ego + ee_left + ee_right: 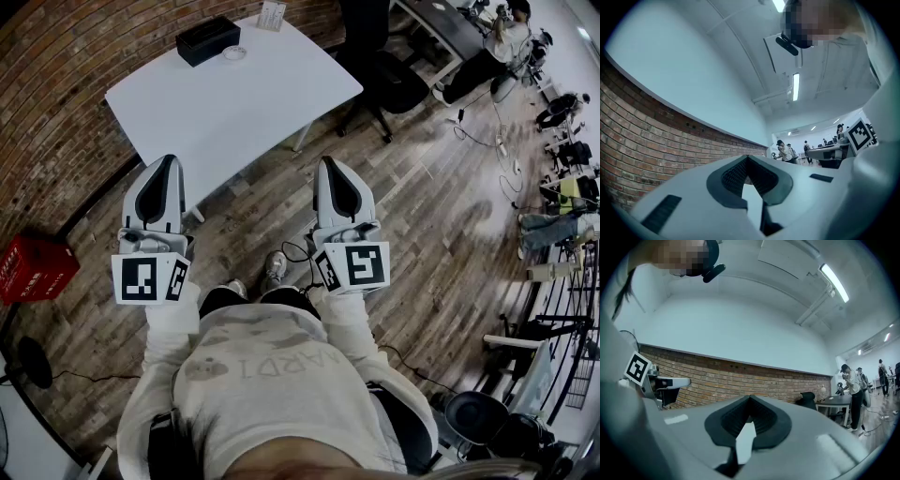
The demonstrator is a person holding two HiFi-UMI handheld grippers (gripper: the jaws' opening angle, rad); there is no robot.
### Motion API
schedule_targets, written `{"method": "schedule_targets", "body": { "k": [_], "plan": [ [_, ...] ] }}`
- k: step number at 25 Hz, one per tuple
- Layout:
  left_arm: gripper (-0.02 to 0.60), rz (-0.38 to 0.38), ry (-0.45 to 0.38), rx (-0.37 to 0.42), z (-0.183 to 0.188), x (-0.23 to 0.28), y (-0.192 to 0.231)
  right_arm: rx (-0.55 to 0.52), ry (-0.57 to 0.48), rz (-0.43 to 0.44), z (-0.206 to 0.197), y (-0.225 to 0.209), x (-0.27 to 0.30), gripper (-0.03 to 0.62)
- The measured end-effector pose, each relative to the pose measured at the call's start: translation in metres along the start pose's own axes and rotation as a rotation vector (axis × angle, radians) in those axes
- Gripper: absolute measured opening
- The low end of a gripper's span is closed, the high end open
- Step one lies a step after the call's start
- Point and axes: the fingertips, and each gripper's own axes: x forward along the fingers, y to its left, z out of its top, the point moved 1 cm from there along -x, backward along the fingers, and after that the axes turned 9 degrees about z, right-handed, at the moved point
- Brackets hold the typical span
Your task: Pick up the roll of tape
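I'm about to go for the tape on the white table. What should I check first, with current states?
1. Left gripper empty: ok, jaws together on nothing.
2. Right gripper empty: ok, likewise.
3. Jaws open for a grasp: not ok, both shut.
4. Small pale roll of tape located: ok, on the white rectangular table beside the black box.
5. Tape within reach: probably not ok, both grippers hang short of it.

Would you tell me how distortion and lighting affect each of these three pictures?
Head view: fisheye bends the brick wall and the white table; light is even, the tape roll tiny. Left gripper view: dark rounded corners, the ceiling lamp glares. Right gripper view: same dark corners, a bright lamp strip, the brick wall curves.
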Motion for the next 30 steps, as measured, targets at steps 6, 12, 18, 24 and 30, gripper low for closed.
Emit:
{"method": "schedule_targets", "body": {
  "k": [6,12,18,24,30],
  "plan": [
    [0.006,-0.002,-0.012,0.001,0.005,-0.003,0.008,-0.006,-0.004,-0.002,0.004,0.010,0.002,0.011],
    [0.006,-0.009,-0.018,-0.002,0.007,-0.007,0.016,-0.017,-0.007,-0.004,0.007,0.019,0.006,0.011],
    [0.006,-0.015,-0.029,-0.009,0.006,-0.006,0.024,-0.025,-0.010,-0.016,0.007,0.023,0.010,0.011],
    [0.006,-0.034,-0.026,-0.011,0.000,0.008,0.025,-0.005,-0.009,-0.015,-0.002,0.017,0.022,0.011],
    [0.006,-0.026,-0.028,-0.009,-0.008,0.042,0.036,-0.003,-0.021,0.014,-0.011,0.000,0.061,0.011]
  ]
}}
